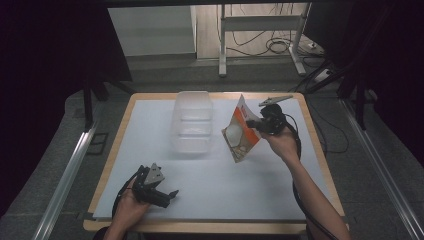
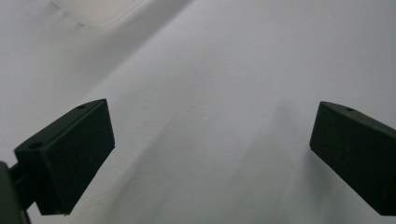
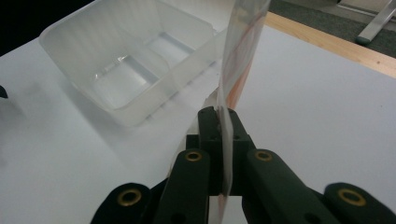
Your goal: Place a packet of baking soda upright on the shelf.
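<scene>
A flat orange-and-white packet (image 1: 241, 131) hangs tilted in the air to the right of a clear plastic tub (image 1: 192, 122). My right gripper (image 1: 256, 125) is shut on the packet's right edge. In the right gripper view the packet (image 3: 236, 70) stands edge-on between the closed jaws of the right gripper (image 3: 223, 122), with the two-compartment tub (image 3: 135, 60) just beyond to the left. My left gripper (image 1: 170, 195) rests low near the table's front left, open. Its two fingers (image 2: 70, 154) stand wide apart over the bare white surface in the left gripper view.
A white sheet (image 1: 210, 175) covers the wooden table (image 1: 320, 150). The tub stands at the back middle. Beyond the table's far edge are metal desk legs (image 1: 222, 45) and cables on the floor (image 1: 280, 45). Aluminium rails run along both sides.
</scene>
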